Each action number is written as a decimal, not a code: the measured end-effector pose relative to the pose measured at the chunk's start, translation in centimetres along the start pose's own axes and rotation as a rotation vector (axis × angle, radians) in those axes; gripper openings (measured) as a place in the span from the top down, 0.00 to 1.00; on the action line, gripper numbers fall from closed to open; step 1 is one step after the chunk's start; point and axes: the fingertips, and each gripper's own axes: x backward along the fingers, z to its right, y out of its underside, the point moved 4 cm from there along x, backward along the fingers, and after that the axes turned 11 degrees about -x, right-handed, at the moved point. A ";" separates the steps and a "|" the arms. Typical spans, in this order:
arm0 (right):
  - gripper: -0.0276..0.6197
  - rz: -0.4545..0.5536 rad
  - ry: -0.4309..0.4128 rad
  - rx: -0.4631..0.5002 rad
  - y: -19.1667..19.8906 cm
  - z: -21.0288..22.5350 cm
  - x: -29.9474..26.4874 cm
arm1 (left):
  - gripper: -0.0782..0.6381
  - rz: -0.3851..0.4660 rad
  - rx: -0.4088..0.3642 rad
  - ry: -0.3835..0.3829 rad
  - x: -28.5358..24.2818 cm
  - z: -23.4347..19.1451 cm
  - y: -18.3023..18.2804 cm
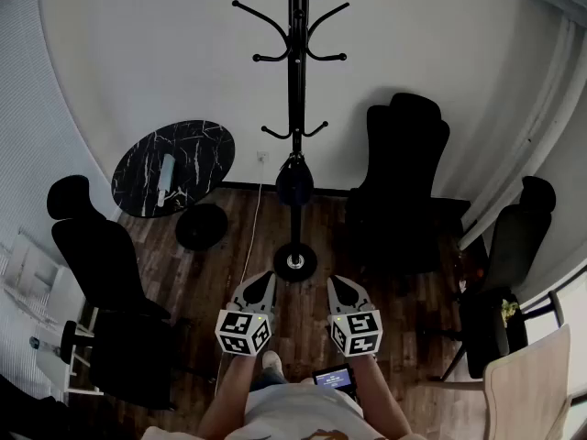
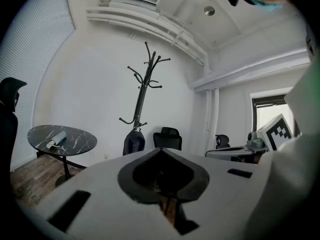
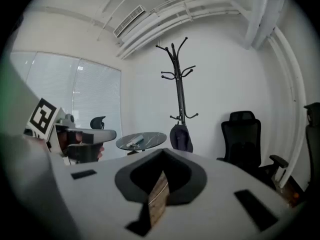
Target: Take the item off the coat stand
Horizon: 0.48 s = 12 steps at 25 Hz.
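A black coat stand (image 1: 295, 81) rises against the white wall straight ahead of me. A dark bag-like item (image 1: 294, 183) hangs from one of its lowest hooks, just above the round base. The same stand (image 2: 142, 91) and dark item (image 2: 133, 142) show far off in the left gripper view. In the right gripper view the stand (image 3: 179, 79) and the item (image 3: 181, 137) are also distant. My left gripper (image 1: 266, 279) and right gripper (image 1: 337, 282) are side by side near my body, well short of the stand. Both are shut with nothing between the jaws.
A round black marble table (image 1: 174, 166) with a pale roll (image 1: 166, 174) on it stands left of the stand. Black office chairs sit at the right (image 1: 404, 181), far right (image 1: 509, 246) and left (image 1: 101, 255). A light wooden chair back (image 1: 532, 383) is at the lower right.
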 end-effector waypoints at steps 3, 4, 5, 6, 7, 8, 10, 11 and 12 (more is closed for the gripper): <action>0.94 0.000 -0.003 -0.019 0.1 -0.1 0.0 | 0.86 0.005 0.011 0.008 0.0 0.0 -0.1; 0.94 0.000 -0.005 -0.028 0.1 -0.1 0.0 | 0.86 0.006 0.016 0.010 0.0 0.0 -0.1; 0.94 0.000 -0.007 -0.035 0.2 -0.2 0.0 | 0.86 0.007 0.020 0.010 0.0 0.0 0.0; 0.94 -0.002 -0.009 -0.037 0.3 -0.3 0.0 | 0.86 0.007 0.022 0.010 0.0 -0.1 0.0; 0.94 -0.003 -0.011 -0.036 0.4 -0.4 -0.1 | 0.86 0.008 0.023 0.009 0.0 -0.2 0.1; 0.94 -0.005 -0.011 -0.034 0.4 -0.5 -0.1 | 0.86 0.008 0.022 0.008 0.0 -0.2 0.1; 0.94 -0.007 -0.010 -0.033 0.5 -0.5 -0.2 | 0.86 0.008 0.020 0.009 0.1 -0.3 0.1; 0.94 -0.009 -0.010 -0.033 0.6 -0.5 -0.2 | 0.86 0.008 0.020 0.010 0.1 -0.3 0.1; 0.94 -0.012 -0.009 -0.033 0.7 -0.5 -0.2 | 0.86 0.007 0.021 0.010 0.1 -0.3 0.1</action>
